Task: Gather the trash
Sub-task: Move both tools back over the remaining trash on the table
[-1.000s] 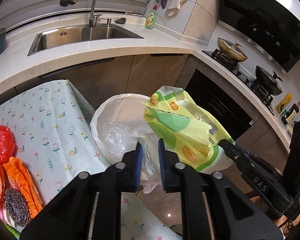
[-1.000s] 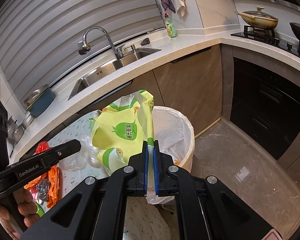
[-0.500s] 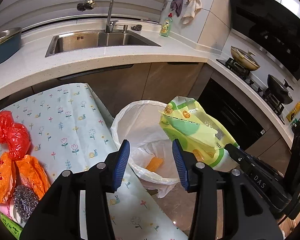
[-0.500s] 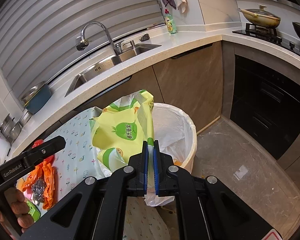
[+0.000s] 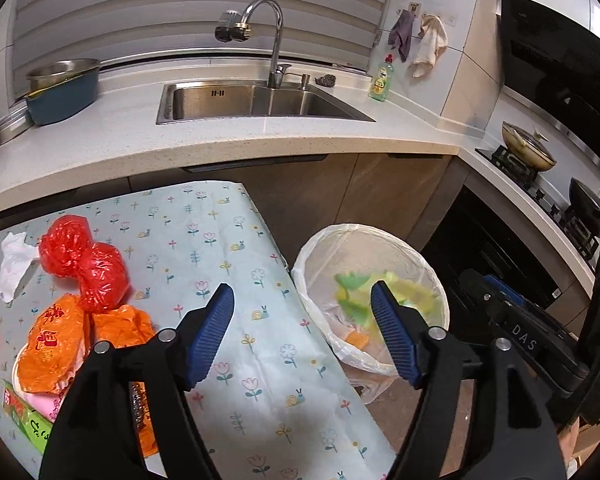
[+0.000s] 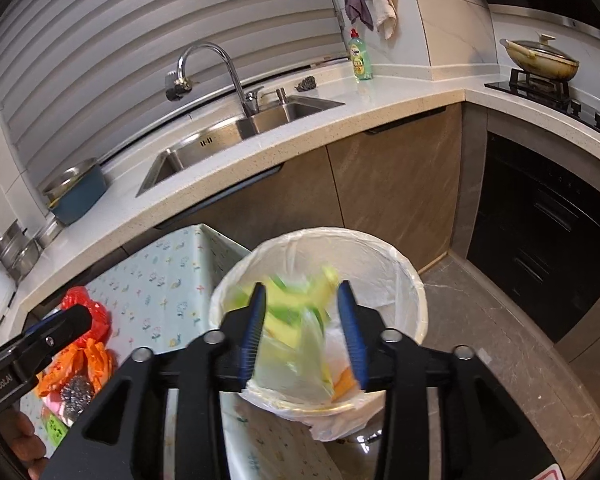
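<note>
A yellow-green snack bag (image 6: 296, 312), blurred, drops free into the white-lined trash bin (image 6: 384, 242); it shows between the pads of my right gripper (image 6: 302, 285), whose jaws are opening and do not press on it. In the left wrist view the same bag (image 5: 408, 294) lies inside the bin (image 5: 364, 229). My left gripper (image 5: 302, 285) hangs over the table's edge beside the bin, its jaws opening wide with nothing between them. On the floral tablecloth (image 5: 204, 240) lie a red bag (image 5: 84, 264), orange bags (image 5: 56, 340) and a white tissue (image 5: 14, 264).
A steel scourer (image 6: 76, 396) and a green packet (image 5: 28, 420) lie by the orange bags. Behind the table runs a counter with a sink (image 5: 252, 100) and a blue pot (image 5: 64, 94). A stove with pans (image 5: 528, 148) stands on the right. Tiled floor (image 6: 500, 340) lies right of the bin.
My right gripper has opened and let go of the yellow-green bag, which fell into the bin. My left gripper has opened wide and drawn back to the left, toward the table.
</note>
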Action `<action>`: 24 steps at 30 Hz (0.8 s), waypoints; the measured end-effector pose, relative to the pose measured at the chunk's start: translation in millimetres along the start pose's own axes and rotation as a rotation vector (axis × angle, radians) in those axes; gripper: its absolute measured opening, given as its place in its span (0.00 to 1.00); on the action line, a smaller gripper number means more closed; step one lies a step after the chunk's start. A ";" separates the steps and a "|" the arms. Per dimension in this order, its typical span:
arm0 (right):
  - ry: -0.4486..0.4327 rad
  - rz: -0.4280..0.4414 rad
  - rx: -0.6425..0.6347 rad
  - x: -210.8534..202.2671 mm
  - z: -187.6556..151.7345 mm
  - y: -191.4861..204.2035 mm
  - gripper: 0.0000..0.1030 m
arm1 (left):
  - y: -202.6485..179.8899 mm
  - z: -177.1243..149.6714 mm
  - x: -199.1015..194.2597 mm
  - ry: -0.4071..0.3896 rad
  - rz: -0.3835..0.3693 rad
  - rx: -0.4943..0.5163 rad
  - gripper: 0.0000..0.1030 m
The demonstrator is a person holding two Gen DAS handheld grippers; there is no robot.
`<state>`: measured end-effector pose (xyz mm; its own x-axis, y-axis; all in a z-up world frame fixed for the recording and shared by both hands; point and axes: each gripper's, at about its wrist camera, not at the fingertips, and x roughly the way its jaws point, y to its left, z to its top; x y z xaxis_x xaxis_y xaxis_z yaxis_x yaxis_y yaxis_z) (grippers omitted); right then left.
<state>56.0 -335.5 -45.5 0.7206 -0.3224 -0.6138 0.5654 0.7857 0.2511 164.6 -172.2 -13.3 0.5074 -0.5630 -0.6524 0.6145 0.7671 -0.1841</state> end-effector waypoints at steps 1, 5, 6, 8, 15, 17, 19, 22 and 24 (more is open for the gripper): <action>-0.001 0.005 -0.011 -1.8 -1.0 5.7 0.38 | 4.0 -0.2 -2.9 -0.003 0.009 -0.008 0.66; 0.004 0.031 -0.041 -9.0 -5.0 26.0 0.39 | 21.8 -3.7 -15.3 -0.014 0.051 -0.043 0.67; 0.002 0.039 -0.044 -12.0 -6.5 29.8 0.41 | 26.3 -5.6 -19.2 -0.017 0.064 -0.050 0.68; 0.002 0.058 -0.057 -16.9 -10.3 41.4 0.44 | 36.5 -8.9 -27.9 -0.027 0.087 -0.067 0.73; 0.020 0.130 -0.120 -29.4 -27.1 92.4 0.48 | 76.3 -22.7 -57.9 -0.044 0.160 -0.124 0.77; 0.025 0.151 -0.141 -32.9 -32.6 108.7 0.49 | 91.3 -26.6 -67.2 -0.050 0.185 -0.137 0.79; 0.034 0.171 -0.160 -34.9 -37.7 123.6 0.50 | 104.1 -29.9 -74.7 -0.053 0.208 -0.154 0.79; 0.047 0.196 -0.189 -36.7 -46.2 146.2 0.50 | 128.1 -36.1 -85.9 -0.053 0.233 -0.195 0.80; 0.055 0.211 -0.203 -37.5 -51.2 160.0 0.50 | 143.0 -39.9 -92.6 -0.054 0.251 -0.219 0.82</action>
<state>98.9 -170.7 -20.6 0.7877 -0.1155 -0.6051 0.3093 0.9236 0.2263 181.4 1.9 -8.5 0.6611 -0.3590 -0.6589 0.3245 0.9285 -0.1803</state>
